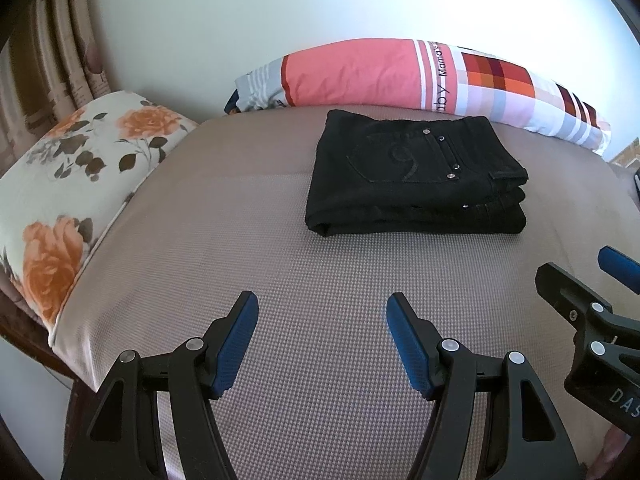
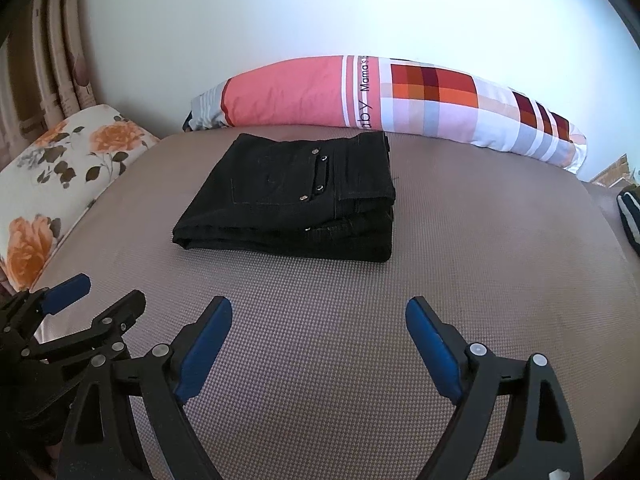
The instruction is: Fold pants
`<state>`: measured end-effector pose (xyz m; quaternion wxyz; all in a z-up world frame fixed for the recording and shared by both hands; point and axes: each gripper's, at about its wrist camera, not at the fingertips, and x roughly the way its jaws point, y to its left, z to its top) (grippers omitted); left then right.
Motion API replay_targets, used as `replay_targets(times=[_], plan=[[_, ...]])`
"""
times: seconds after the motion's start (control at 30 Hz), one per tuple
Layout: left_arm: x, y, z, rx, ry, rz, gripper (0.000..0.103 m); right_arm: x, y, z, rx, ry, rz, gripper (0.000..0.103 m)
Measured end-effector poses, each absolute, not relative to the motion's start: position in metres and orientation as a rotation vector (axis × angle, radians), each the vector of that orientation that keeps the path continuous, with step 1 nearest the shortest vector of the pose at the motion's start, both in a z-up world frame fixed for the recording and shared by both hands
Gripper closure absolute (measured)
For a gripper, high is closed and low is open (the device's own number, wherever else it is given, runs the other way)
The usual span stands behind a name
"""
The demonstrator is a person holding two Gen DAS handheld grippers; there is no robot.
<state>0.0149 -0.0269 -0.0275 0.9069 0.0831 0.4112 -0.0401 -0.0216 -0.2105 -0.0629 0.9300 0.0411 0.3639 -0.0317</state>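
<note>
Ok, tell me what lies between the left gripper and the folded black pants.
Only bare taupe bedcover separates the open left gripper from the folded black pants; the left wrist view shows it.

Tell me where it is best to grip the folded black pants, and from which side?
Probably the rounded fold edge of the black pants, approached from their left: there the layers join, whereas the right end shows loose stacked edges that could slip apart.

The long pillow (image 2: 360, 96) reads "Mama's" and "baby"; the right hand-held gripper (image 1: 600, 280) body shows "DAS".
</note>
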Motion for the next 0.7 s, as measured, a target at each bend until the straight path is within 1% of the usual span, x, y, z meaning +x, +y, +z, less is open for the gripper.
replay_targets(times=[0.7], plan=[[0.0162,-0.0293,-0.0312,0.18,0.856,-0.091,0.036,-0.0208,-0.2142,-0.068,0.1,0.772,-0.067,0.016]])
